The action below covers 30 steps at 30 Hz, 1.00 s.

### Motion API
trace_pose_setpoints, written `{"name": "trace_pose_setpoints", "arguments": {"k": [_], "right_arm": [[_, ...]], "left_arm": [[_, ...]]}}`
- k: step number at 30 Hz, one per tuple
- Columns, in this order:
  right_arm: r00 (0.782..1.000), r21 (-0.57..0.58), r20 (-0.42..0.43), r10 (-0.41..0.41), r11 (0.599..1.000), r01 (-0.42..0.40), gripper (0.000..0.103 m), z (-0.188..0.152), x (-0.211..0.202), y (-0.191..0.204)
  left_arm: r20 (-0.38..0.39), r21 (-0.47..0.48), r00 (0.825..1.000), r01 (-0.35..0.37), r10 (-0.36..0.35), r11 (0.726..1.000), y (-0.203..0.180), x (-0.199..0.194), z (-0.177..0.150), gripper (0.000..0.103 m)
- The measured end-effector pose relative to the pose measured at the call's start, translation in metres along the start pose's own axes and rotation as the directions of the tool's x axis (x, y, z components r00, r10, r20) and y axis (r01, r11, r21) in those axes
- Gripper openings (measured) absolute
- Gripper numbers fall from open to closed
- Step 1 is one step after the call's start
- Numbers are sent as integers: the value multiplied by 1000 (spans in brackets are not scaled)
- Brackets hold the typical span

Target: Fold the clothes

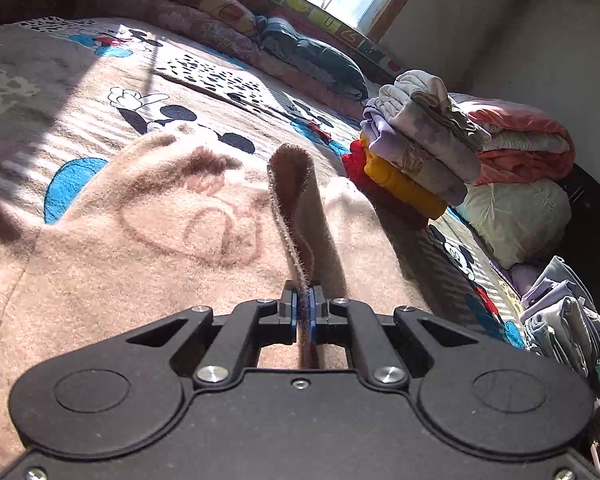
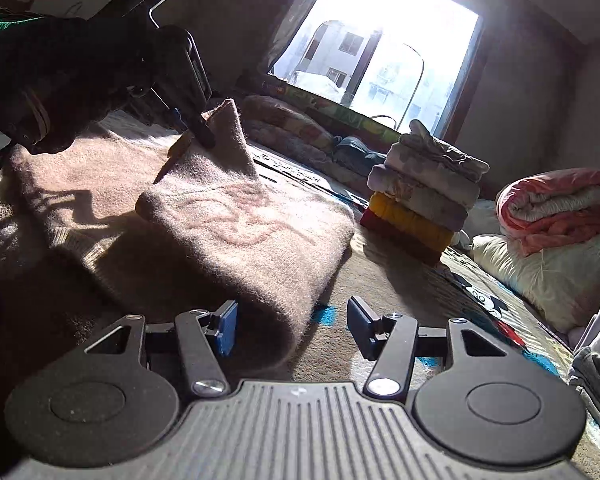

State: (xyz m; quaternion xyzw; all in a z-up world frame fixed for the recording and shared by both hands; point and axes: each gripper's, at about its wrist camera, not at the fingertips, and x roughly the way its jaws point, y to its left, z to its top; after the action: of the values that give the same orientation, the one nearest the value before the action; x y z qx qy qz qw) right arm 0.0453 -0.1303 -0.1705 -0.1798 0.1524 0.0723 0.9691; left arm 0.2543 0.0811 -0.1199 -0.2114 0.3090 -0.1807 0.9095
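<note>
Sunlit bedroom, cartoon-print bed cover (image 1: 148, 92); pink fuzzy sweater (image 1: 148, 240) mid-fold, frame centre.
Left claw (image 1: 305, 312) pinches a raised edge of the sweater; right claw (image 2: 292, 326) hangs spread just before its near folded edge. Folded stack (image 2: 420, 196) at right. Judgement: fold-over step; next, carry the pinched edge across and lay it flat.

Left gripper clamped, right gripper spread

The left gripper (image 1: 305, 307) has its jaws pressed together on a fold of the fuzzy pink garment (image 1: 180, 240); the right gripper (image 2: 292, 324) hovers low, jaws wide apart, nothing between them.
</note>
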Motion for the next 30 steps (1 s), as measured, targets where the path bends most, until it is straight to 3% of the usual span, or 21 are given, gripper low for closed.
{"name": "trace_pose_setpoints", "arguments": {"k": [2,3,4,11,15,19,21,27,30], "right_arm": [[998,122,-23,50,991,-47,51,-2,11,-9],[997,184,-42,61,981,-52,31,-4,15,-15],[995,247,-67,68,968,-49,28,-7,20,-22],[996,54,-84,24,998,-19,25,-11,11,4],[997,6,-78,12,1000,-12,25,-12,8,5],[998,-59,-66,-1,998,-3,25,-13,0,12],[998,-52,-67,0,999,-4,25,-11,-3,10],[1000,-107,-13,-9,994,8,35,-6,-8,13],[1000,-109,-10,19,994,-20,29,-4,-3,14]], "left_arm": [[7,11,1000,23,-23,1000,-1,-1,4,4],[26,15,998,50,-51,999,-3,-5,7,4],[53,20,995,84,-85,996,-6,-10,10,4],[56,-15,993,102,-101,995,3,-13,10,4],[81,-10,989,122,-120,993,6,-21,10,4],[42,-11,997,62,-61,998,13,-9,1,4],[9,-32,999,48,-48,998,19,0,-6,4],[14,-5,997,74,-73,997,12,-3,-9,4],[23,-18,995,101,-100,995,10,-4,-8,4]]}}
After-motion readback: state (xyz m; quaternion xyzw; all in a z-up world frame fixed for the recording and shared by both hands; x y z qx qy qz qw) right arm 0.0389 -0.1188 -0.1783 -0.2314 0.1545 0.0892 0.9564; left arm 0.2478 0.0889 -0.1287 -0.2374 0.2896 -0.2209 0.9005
